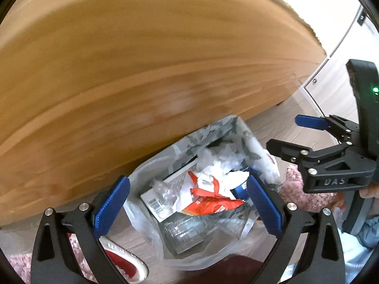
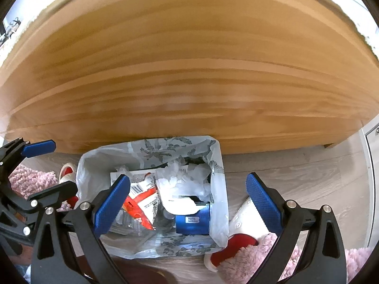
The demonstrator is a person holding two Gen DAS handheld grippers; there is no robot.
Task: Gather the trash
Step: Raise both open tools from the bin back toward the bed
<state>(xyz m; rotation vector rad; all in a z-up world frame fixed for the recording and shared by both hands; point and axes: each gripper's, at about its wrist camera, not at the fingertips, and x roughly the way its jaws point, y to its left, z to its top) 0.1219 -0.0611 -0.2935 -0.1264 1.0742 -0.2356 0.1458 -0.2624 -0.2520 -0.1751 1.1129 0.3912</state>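
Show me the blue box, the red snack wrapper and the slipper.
blue box (image 2: 192, 222), right wrist view, its labelled front face
red snack wrapper (image 1: 208, 200), left wrist view, its crumpled middle
slipper (image 2: 244, 222), right wrist view, its white upper

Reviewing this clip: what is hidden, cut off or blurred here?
- Bin bottom: both views, buried under trash.
- Blue box: right wrist view, partly under white plastic.
- Red-and-white slipper: left wrist view, hidden behind the left gripper.
- Wooden panel: both views, blurred.
- Right gripper: open, empty.

This is a room in a home, with a wooden bed side (image 2: 189, 71), a fluffy pink rug (image 2: 248, 260), slippers (image 2: 236, 241) and a small trash bin (image 2: 218, 165) on the floor.
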